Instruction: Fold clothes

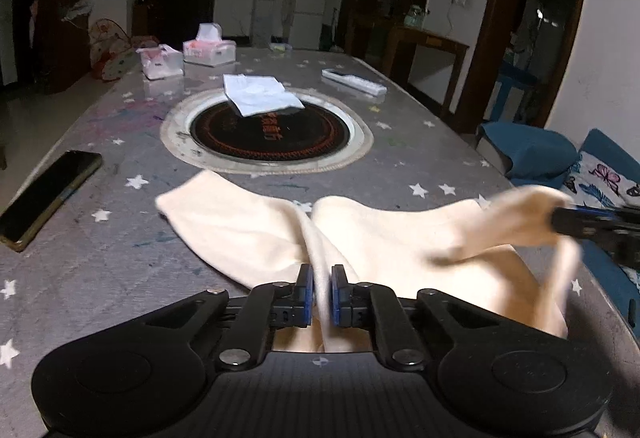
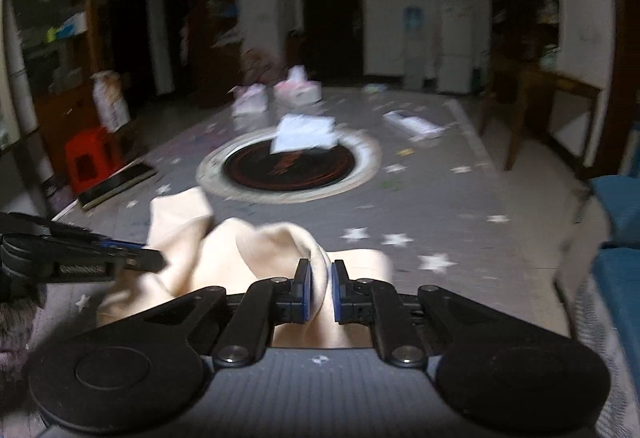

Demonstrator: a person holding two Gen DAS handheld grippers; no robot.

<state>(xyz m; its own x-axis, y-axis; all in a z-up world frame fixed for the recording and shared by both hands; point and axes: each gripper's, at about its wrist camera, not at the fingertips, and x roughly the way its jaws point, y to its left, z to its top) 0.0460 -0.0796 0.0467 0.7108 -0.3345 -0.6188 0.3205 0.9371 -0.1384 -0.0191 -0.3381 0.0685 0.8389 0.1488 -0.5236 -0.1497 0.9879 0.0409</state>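
Closest to the left wrist lens, the left gripper (image 1: 322, 272) has its blue-padded fingers pinched on a ridge of the cream garment (image 1: 384, 234), which runs up between them. That garment lies at the near end of the star-patterned table (image 1: 100, 250), two pale lobes spreading left and right, its right end lifted off the surface. There the right gripper (image 1: 554, 220) comes in from the side, and cloth bunches around its tip.

From the right wrist, the right gripper (image 2: 321, 270) is likewise clamped on a fold of the cream garment (image 2: 248, 254), with the left gripper (image 2: 162, 260) reaching in from the left edge against the same cloth. This view is blurred.

Farther up the table, a folded white cloth (image 1: 260, 96) rests partly over the round black hotplate (image 1: 272, 136) set into the tabletop. Beyond it stand two tissue boxes (image 1: 208, 52), each with white tissue sticking out of the top. A dark phone (image 1: 48, 196) lies flat near the left edge, and a white remote (image 1: 354, 82) lies toward the right.
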